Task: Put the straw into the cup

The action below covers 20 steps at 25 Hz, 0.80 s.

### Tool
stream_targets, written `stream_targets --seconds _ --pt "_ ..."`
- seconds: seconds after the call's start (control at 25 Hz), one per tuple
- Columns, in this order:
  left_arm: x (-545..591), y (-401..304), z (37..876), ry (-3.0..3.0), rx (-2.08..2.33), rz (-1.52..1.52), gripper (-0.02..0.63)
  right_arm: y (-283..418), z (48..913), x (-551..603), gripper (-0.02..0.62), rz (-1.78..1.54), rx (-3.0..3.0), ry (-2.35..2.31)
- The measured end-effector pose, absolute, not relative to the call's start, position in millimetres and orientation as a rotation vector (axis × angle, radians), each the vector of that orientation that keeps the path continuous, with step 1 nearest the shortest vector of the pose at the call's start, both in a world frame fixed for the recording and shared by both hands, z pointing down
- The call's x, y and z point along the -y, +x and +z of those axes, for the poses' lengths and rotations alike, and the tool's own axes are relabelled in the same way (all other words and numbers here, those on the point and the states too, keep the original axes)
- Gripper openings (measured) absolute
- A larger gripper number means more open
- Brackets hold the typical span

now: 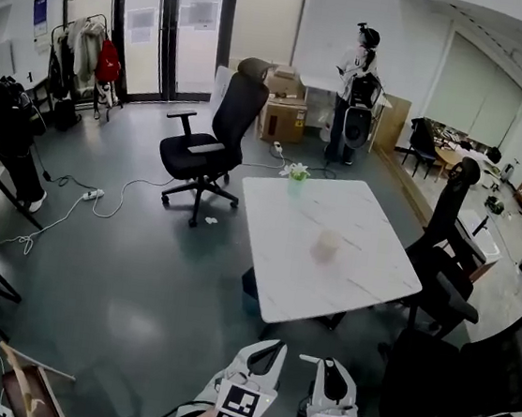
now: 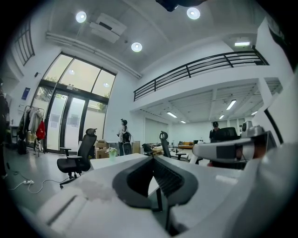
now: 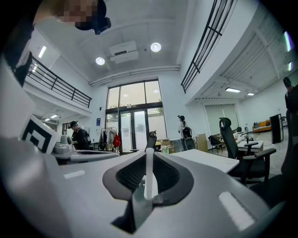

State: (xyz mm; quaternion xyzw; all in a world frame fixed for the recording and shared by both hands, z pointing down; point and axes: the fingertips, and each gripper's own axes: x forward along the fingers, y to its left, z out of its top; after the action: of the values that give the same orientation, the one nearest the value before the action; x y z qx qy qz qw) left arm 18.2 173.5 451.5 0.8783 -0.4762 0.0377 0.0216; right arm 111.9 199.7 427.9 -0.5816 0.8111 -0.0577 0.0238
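**Straw in the right claw, cup far ahead on the tabletop**

The right claw (image 3: 148,160) is clenched on the straw (image 3: 148,174), a white tube that stands upright between the pads, its long axis vertical and its top just above the tips. The left claw (image 2: 152,160) is closed with nothing in it. In the head view both claws, left (image 1: 257,355) and right (image 1: 331,370), sit side by side short of the near edge of the tabletop (image 1: 363,225). The cup (image 1: 327,247) stands upright near the middle of that white surface, well apart from both and on the far side of them. It lies slightly left of the right claw's line, so the right claw is the nearer. The coming move is judged to be a reach far-ward, then a descent of the upright straw into the cup's mouth. A plant (image 1: 297,172) stands at the far edge. Around the tabletop are a grey floor (image 1: 121,271) with cables, a black chair (image 1: 213,140) to the far left, glass doors (image 1: 175,22) and a person (image 1: 357,82) standing at the far side.
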Motion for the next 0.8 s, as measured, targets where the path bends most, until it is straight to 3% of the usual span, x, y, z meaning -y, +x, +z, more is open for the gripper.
stream_targets --seconds 0.8 --pt "6 18 485 2.683 1.325 0.278 0.002 110 453 -18 0.044 -0.351 -2.46 -1.88"
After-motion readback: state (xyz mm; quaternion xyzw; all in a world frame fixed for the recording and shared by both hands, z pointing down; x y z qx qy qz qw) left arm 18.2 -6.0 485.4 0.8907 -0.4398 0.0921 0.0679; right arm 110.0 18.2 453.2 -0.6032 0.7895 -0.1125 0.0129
